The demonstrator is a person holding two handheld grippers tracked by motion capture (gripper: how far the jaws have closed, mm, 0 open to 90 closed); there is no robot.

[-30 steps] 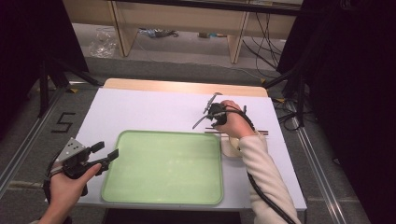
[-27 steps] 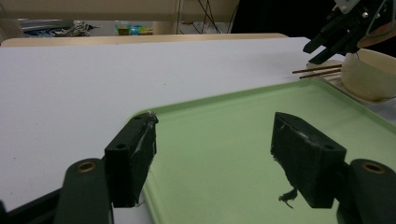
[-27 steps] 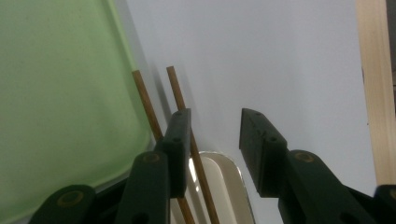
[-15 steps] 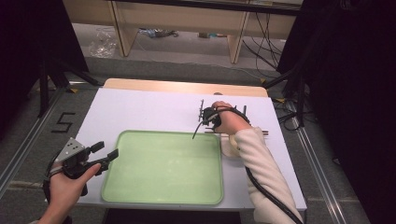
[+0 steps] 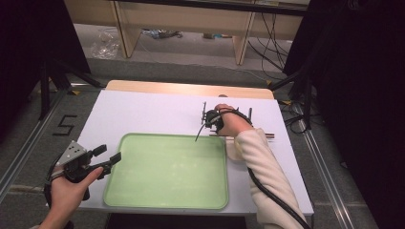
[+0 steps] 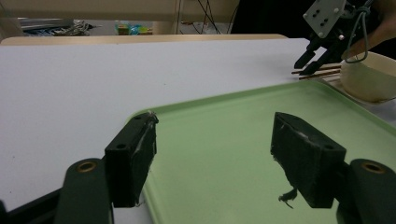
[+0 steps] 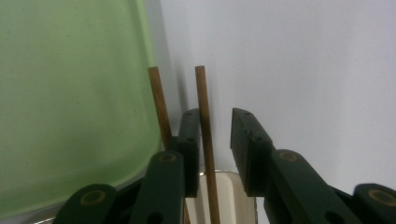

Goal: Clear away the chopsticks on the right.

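- tray: pale green, plain
- chopsticks: brown wood
- bowl: cream
- table: white
- gripper jaws: black

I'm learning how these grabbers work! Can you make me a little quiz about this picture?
1. True or false: the green tray has nothing lying on it.
2. How many chopsticks lie beside the tray?
A) one B) two C) four
3. Which gripper is working at the chopsticks, and how many chopsticks are between its jaws?

Key:
1. True.
2. B.
3. The right gripper. Its jaws have just been closing, with one chopstick between them; the other chopstick lies outside, on the tray's side. The left gripper hangs open over the tray's corner.
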